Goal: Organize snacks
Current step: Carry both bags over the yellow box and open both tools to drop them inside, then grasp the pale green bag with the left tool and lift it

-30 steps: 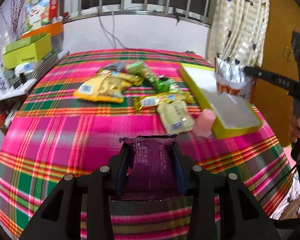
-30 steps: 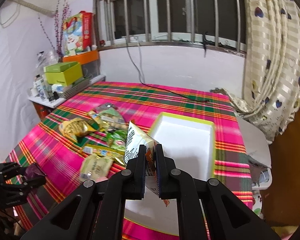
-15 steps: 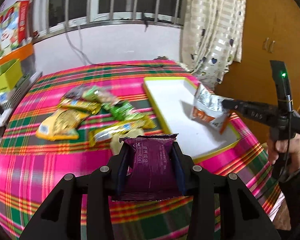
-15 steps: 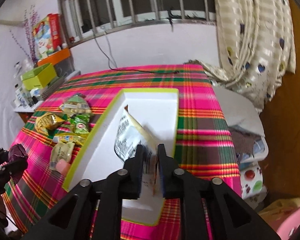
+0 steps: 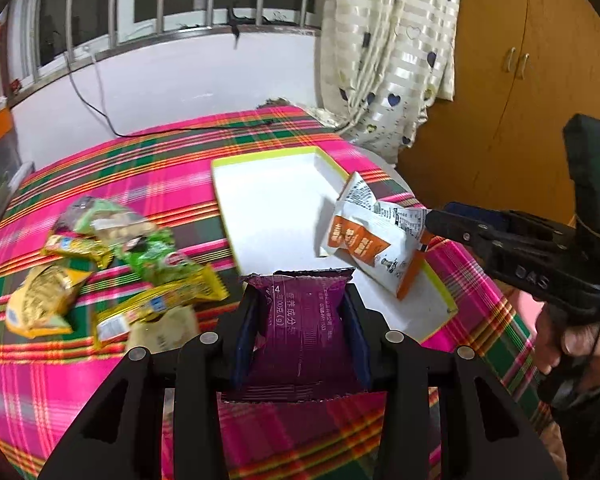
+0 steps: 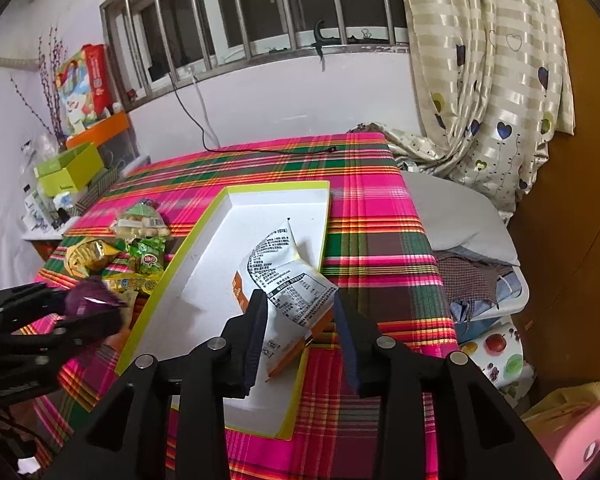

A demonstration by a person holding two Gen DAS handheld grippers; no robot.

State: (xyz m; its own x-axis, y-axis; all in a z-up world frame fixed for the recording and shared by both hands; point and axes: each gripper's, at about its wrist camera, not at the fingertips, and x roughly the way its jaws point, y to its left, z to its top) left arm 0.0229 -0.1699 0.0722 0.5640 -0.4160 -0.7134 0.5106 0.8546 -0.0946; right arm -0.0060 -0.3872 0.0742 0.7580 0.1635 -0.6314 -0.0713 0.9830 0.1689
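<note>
We see the left gripper (image 5: 302, 322) clamped on a purple snack packet (image 5: 305, 332), its pads pressing the packet's two side edges while the crimped top stands up between them. The right gripper (image 6: 300, 320) has just been opening: its jaws stand apart, and the white-and-orange snack packet (image 6: 286, 276) lies between them, its lower corner resting on the tray's near end; we cannot tell whether the left-hand pad touches it. In the left wrist view that packet (image 5: 370, 236) sits at the tip of the right gripper (image 5: 430, 220), over the right side of the white tray with a lime-green rim (image 5: 268, 204). A hand (image 5: 568, 340) grips the handle of that tool. The tray rests on a pink, green and orange plaid tablecloth (image 5: 172, 172). Left of the tray lies a loose cluster of snacks: a green packet (image 5: 152, 254), a yellow packet (image 5: 40, 300) and a long yellow-green packet (image 5: 160, 304). Behind the table hangs a heart-print curtain (image 6: 488, 80).
</note>
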